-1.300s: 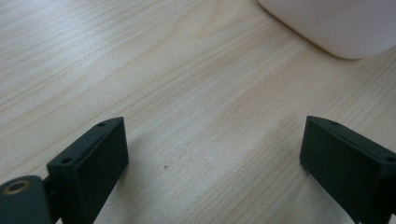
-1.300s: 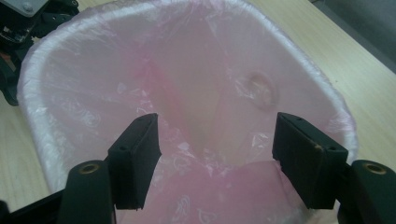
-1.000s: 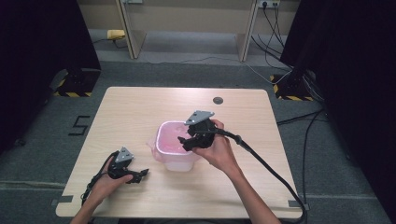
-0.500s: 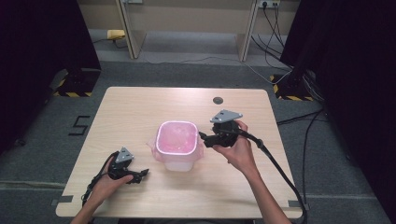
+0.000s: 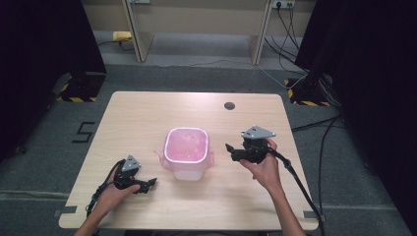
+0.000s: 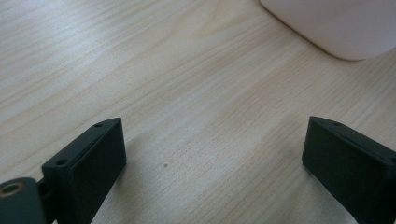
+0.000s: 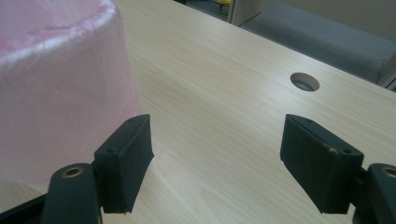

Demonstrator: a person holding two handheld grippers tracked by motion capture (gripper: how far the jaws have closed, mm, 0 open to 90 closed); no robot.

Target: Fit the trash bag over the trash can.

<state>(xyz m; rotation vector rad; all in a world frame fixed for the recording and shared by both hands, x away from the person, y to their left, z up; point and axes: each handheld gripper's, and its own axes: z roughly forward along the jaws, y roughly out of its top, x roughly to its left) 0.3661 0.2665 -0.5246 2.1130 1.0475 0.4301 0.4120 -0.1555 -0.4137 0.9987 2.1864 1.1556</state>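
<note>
Bin (image 5: 186,153): small white container lined with a pink plastic bag, standing upright near the middle of the table (image 5: 147,113), a little toward the near edge; bag edges folded out over the rim and hanging down the sides.
Cable hole (image 5: 229,105): dark round opening in the table top, toward the far edge, right of centre; well apart from the bin.
Surroundings: grey carpet around the table, cables on the floor beyond the far right corner, black curtains on both sides.
In the way: bare wood between each claw and the bin.
Left claw (image 5: 149,184): near the near left corner, resting low on the table in the person's hand, pointing toward the bin; jaws spread wide, gripping nothing, bare wood between them in the left gripper view (image 6: 212,154); white base of the bin just ahead, apart from the jaws.
Right claw (image 5: 230,150): held to the right of the bin, pointing at it, near but not touching; jaws wide apart and empty in the right gripper view (image 7: 217,158), with pink bag beside one jaw.
</note>
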